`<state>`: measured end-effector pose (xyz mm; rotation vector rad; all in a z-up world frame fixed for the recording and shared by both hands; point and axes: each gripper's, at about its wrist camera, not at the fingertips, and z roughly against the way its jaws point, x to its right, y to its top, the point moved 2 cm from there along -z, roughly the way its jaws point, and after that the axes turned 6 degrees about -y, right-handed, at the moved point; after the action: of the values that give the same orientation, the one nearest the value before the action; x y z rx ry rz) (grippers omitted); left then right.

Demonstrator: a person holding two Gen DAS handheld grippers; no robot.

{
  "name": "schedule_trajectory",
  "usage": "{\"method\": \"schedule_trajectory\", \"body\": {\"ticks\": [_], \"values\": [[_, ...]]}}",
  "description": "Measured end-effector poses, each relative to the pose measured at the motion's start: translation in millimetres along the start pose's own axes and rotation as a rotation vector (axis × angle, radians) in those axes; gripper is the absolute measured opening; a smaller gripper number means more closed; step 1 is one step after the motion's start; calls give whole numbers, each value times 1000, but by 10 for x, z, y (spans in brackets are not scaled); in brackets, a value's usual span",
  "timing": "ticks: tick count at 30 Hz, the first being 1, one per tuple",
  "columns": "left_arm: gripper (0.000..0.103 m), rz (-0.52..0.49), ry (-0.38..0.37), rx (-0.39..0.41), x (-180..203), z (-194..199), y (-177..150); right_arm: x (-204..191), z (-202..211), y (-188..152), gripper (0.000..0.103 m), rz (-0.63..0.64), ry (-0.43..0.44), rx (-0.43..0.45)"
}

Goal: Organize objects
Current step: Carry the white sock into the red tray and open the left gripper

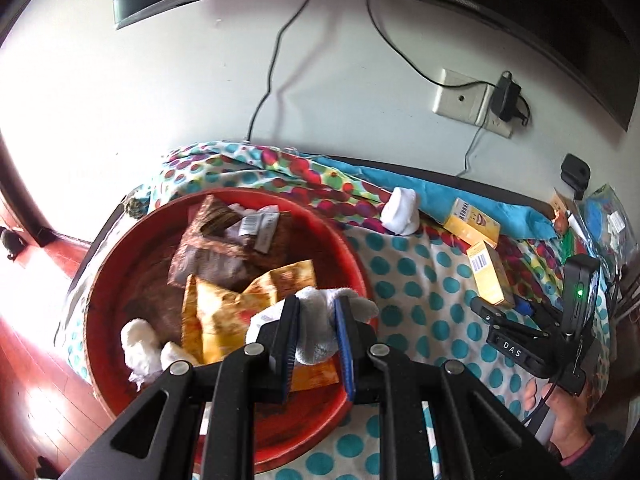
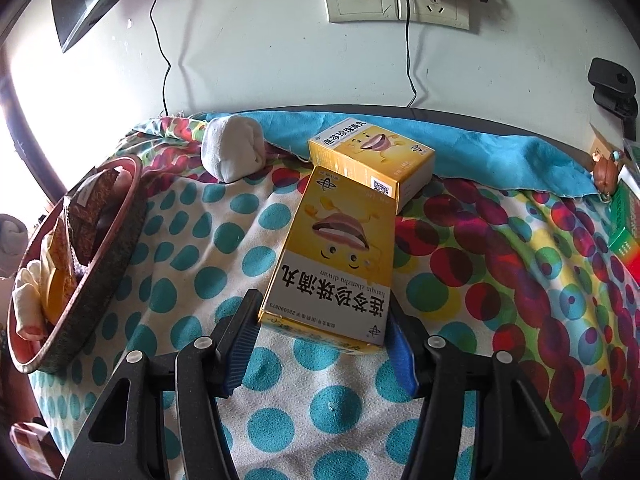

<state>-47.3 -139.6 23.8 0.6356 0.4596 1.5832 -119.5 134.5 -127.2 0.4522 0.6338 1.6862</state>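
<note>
In the left wrist view we start at nine o'clock, where a round red basin point(image 1: 120, 276) sits on the polka-dot cloth point(image 1: 420, 280) and holds brown snack packets point(image 1: 224, 248) at its far side, orange-yellow packets point(image 1: 224, 312) in the middle and a white rolled sock point(image 1: 138, 344) at its near left. Over the basin's near right edge our left gripper point(image 1: 316, 322) has its blue-padded jaws drawn in on a white rolled sock point(image 1: 320, 316), the fabric bulging out on both sides of the pads. Toward one o'clock another rolled sock point(image 1: 400, 212) lies on the cloth, and at two o'clock we see two yellow boxes point(image 1: 474, 226), with our right gripper point(image 1: 508, 320) and the hand point(image 1: 568, 416) holding it at three o'clock. In the right wrist view the basin point(image 2: 112, 248) stands at nine o'clock, seen from the side, and the loose grey-white sock point(image 2: 232, 152) lies at eleven o'clock by the folded blue cloth edge point(image 2: 500, 152). At centre a yellow medicine box point(image 2: 336, 256) lies flat, its far end touching a second yellow box point(image 2: 372, 160) at twelve o'clock. Our right gripper point(image 2: 322, 340) has its jaws about half open, straddling the near end of the flat box; whether the pads press on it we cannot tell. A green box point(image 2: 624, 224) lies at three o'clock.
</note>
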Motion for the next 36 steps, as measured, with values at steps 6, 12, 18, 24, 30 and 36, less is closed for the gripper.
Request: {"method": "schedule_trajectory", "body": {"ticks": [6, 12, 18, 24, 30, 36], "values": [[18, 57, 62, 27, -314, 60, -67, -54, -15, -2, 54, 30, -29, -7], [18, 112, 85, 41, -556, 89, -123, -82, -29, -9, 54, 46, -47, -10], [18, 149, 85, 44, -787, 118, -92, -93, -30, -9, 54, 50, -52, -11], [18, 224, 102, 30, -1179, 108, -101, -97, -30, -7, 54, 56, -57, -12], [18, 283, 98, 31, -1461, 21, -150, -106, -31, -9, 54, 62, -64, -13], [18, 313, 72, 19, -1598, -130, -212, -125, -40, -9, 54, 70, -73, -14]]}}
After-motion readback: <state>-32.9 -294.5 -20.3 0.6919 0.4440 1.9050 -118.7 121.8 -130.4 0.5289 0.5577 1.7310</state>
